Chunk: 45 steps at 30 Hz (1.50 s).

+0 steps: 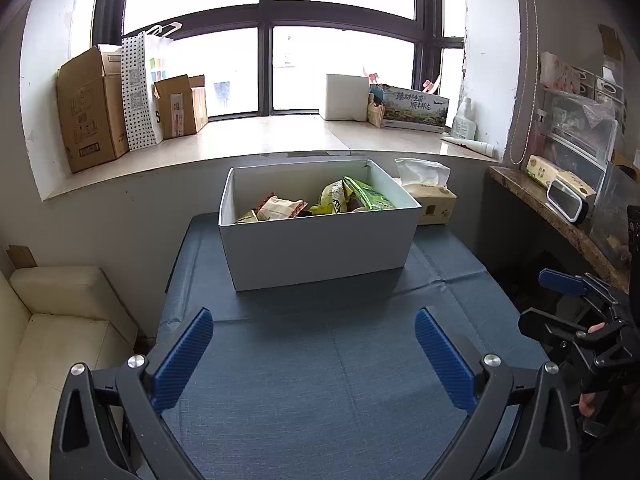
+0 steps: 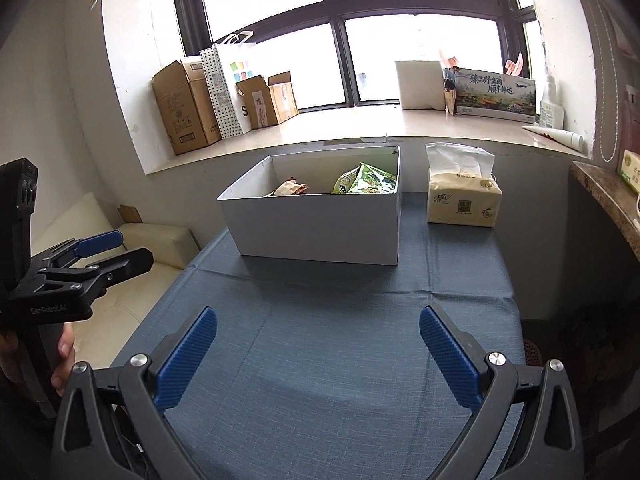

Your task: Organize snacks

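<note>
Well ahead of both spread fingers [image 1: 188, 360], snack box [image 1: 320, 252]

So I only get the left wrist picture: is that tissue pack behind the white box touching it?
Observer: No. The right wrist view shows the tissue pack standing apart from the white box, with blue cloth between them.
Visitor: And who holds the tool I'm looking along?
Observer: A bare hand grips the handle of the left tool.
Visitor: Is the other tool carrying anything?
Observer: No. The right tool is open, with nothing between its fingers.
</note>
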Each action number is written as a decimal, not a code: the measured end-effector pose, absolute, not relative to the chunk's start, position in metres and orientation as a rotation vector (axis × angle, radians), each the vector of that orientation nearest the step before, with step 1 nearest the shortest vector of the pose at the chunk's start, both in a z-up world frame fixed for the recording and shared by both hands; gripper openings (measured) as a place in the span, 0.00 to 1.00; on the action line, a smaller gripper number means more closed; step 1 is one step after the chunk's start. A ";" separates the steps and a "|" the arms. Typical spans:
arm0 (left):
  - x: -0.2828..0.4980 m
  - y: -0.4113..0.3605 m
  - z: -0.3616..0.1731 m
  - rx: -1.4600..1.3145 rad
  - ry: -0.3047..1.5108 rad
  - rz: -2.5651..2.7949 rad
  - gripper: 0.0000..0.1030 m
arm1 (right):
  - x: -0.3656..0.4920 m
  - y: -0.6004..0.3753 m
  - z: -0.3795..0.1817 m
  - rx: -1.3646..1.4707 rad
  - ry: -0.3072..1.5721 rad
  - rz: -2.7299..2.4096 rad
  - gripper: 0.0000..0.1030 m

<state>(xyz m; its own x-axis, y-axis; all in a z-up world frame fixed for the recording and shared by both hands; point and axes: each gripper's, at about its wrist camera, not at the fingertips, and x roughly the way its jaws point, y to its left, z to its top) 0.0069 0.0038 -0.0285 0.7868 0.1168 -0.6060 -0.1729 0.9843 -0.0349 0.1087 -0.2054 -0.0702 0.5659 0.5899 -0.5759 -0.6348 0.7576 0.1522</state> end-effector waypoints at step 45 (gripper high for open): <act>0.001 0.002 -0.031 -0.128 0.661 0.127 1.00 | 0.108 -0.202 -0.071 -0.090 0.662 0.714 1.00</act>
